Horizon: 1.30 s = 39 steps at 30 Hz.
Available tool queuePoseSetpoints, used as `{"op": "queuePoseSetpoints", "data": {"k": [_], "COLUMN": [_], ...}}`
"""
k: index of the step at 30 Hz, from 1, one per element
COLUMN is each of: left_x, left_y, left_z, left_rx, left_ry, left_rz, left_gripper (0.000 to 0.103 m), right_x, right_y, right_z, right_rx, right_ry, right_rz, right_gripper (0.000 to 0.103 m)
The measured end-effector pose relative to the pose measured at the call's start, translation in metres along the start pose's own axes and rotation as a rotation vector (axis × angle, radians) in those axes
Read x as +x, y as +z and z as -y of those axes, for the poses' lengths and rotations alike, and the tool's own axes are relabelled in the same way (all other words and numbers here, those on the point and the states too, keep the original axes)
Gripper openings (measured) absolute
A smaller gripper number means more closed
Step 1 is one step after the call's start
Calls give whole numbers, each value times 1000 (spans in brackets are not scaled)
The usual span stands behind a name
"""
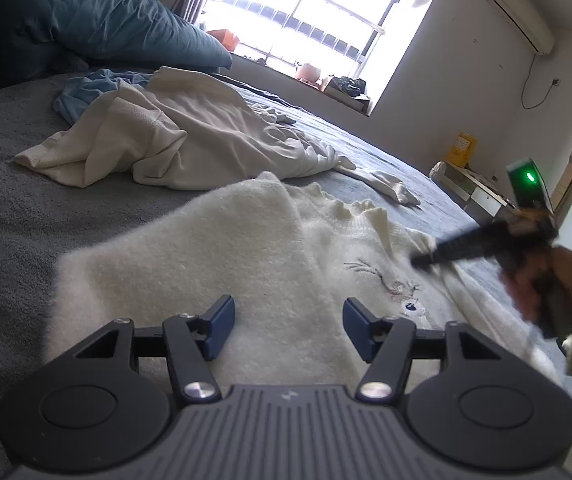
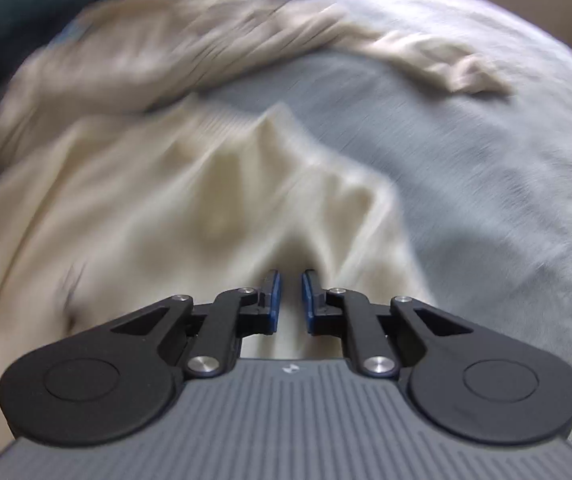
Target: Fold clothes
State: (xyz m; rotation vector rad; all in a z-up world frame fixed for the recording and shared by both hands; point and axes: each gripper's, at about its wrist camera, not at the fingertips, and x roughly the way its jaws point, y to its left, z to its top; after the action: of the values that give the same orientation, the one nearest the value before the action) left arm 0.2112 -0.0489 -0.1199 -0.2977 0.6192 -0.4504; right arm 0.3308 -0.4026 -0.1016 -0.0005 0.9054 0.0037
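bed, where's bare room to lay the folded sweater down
Free: grey bed left of the sweater, and the strip right of it beyond the sock. Crowded: behind the sweater, where the cream pile, blue garment and pillow sit close together.

right wrist view is motion-blurred; whether the right claw (image 2: 289,296) pinches the white sweater (image 2: 126,220) is unclear.

Blown-out window (image 1: 305,4); right view motion-blurred.
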Motion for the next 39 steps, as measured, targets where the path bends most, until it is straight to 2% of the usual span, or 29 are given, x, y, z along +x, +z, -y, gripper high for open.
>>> {"op": "queuePoseSetpoints", "data": {"k": [4, 9, 13, 14, 17, 20, 23, 25, 28, 30, 32, 35, 39], "left_x": [-1, -3, -11, -15, -30, -42, -45, -47, -47, -45, -44, -40, -36], "left_y": [0, 2, 5, 6, 7, 3, -7, -16, -22, -22, -24, -25, -24], "left_z": [4, 8, 17, 21, 35, 54, 77, 90, 98, 98, 98, 94, 89], "left_rx": [19, 38, 81, 99, 140, 177, 257, 317, 336, 309, 295, 270, 239], "left_ry": [-4, -6, -4, -8, -34, -48, 2, 29, 14, 16, 43, 64, 85], "left_rz": [3, 9, 16, 22, 32, 19, -20, -22, -48, -71, -76, -100, -129], "left_gripper": [69, 74, 75, 77, 89, 98, 100, 101, 103, 103, 103, 103, 103], "right_x": [-36, -139, -239, -261, -302, -309, -303, -295, -288, -289, -292, -295, -286], "right_y": [6, -22, -82, -101, -166, -219, -261, -274, -272, -266, -263, -260, -255], "right_z": [9, 25, 24, 25, 23, 11, -4, -16, -39, -51, -60, -68, -68], "right_rx": [76, 127, 140, 150, 226, 290, 341, 365, 322, 294, 283, 294, 365], "right_ry": [-90, -3, 46, 60, 90, 74, 41, 32, -38, -71, -85, -90, -88], "right_rz": [155, 260, 327, 340, 335, 326, 329, 330, 329, 341, 373, 417, 391], "right_gripper": [11, 12, 14, 17, 29, 33, 44, 50, 66, 85, 87, 96, 101]}}
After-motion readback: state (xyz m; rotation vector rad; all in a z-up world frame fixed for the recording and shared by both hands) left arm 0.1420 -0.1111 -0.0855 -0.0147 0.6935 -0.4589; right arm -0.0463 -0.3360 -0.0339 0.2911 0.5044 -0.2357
